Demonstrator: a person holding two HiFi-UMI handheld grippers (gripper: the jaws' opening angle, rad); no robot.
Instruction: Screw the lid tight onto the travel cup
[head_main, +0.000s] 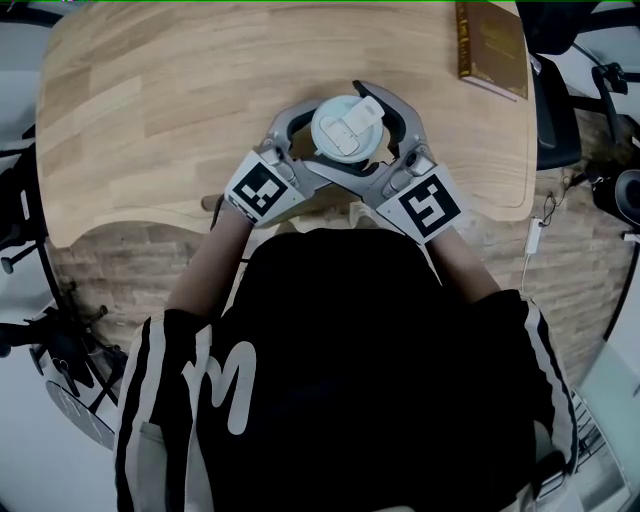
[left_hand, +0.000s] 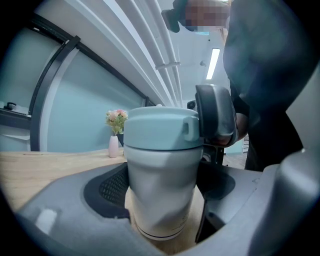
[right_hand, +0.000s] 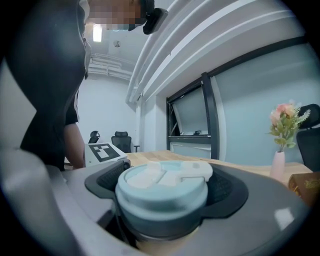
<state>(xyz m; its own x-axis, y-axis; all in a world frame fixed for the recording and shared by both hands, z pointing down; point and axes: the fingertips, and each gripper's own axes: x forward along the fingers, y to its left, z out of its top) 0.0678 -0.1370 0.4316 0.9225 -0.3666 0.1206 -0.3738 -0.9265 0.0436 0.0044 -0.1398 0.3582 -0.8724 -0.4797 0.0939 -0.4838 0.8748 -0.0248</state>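
Observation:
A pale travel cup (left_hand: 162, 192) stands on the wooden table (head_main: 150, 110) near its front edge, with a light blue lid (head_main: 348, 125) on top. In the left gripper view my left gripper (left_hand: 162, 202) is shut on the cup's body, its dark pads against both sides. In the right gripper view my right gripper (right_hand: 165, 200) is shut round the lid (right_hand: 162, 192) at rim height. Seen from the head view, the left gripper (head_main: 312, 140) and right gripper (head_main: 378, 140) enclose the cup from either side. One right finger (left_hand: 215, 117) shows beside the lid (left_hand: 160, 131).
A brown book (head_main: 492, 45) lies at the table's far right corner. A small vase of flowers (left_hand: 116, 134) stands further back on the table. A dark office chair (head_main: 555, 110) is off the right edge. The person's torso fills the near side.

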